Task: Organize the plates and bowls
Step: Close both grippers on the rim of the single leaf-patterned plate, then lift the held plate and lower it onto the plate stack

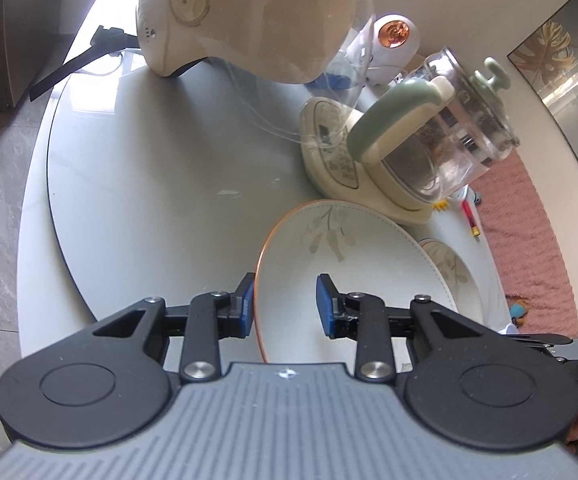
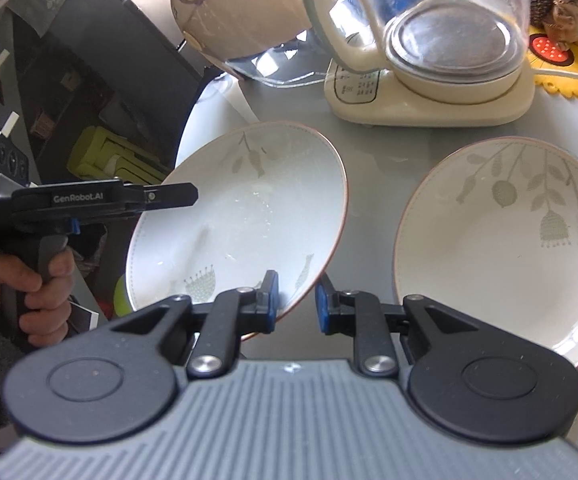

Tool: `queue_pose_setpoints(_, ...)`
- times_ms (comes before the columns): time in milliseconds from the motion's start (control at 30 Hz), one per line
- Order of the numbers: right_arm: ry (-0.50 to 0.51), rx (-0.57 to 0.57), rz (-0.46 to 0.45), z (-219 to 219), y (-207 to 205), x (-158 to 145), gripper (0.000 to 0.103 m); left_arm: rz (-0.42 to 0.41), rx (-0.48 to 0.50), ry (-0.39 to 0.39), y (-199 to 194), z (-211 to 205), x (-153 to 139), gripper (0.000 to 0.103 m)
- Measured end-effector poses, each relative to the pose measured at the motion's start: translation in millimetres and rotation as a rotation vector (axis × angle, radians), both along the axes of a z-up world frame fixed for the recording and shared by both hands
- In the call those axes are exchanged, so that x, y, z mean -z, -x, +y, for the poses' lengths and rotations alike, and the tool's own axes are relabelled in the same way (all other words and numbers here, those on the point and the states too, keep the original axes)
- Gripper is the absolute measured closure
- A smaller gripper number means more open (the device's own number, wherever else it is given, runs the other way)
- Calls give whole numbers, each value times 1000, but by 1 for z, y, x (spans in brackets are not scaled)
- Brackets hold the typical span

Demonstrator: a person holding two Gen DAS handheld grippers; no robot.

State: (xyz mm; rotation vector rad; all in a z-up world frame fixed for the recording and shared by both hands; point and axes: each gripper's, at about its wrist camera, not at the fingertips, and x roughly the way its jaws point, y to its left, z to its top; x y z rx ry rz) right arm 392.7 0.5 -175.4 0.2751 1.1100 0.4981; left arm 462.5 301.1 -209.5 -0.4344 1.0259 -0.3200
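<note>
I pinch plate rim with both tools: left tool on far edge, right tool on near edge. Plate tilted, off bench, shared grip steadies it. Second plate right of right tool, flat, likely stacking target.

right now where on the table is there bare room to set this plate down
The widest bare patch is the grey tabletop left of the held plate, bordered by the helmet at the back and the kettle base on the right. It is crowded to the right: the second plate lies there, the glass kettle behind it, leaving only a narrow strip between the plates.
</note>
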Motion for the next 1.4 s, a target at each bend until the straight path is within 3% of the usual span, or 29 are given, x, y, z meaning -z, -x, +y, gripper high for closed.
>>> queue_pose_setpoints(333,-41,0,-37,-34,1,-13,80,-25,-30,-8,16,-31,-18,67)
queue_pose_setpoints(900,-70,0,-22,-99,-2,-8,80,-3,-104,29,22,-94,-12,67)
queue_pose_setpoints(1400,-34,12,-39,-159,-18,4,80,71,-96,-2,16,-166,8,67)
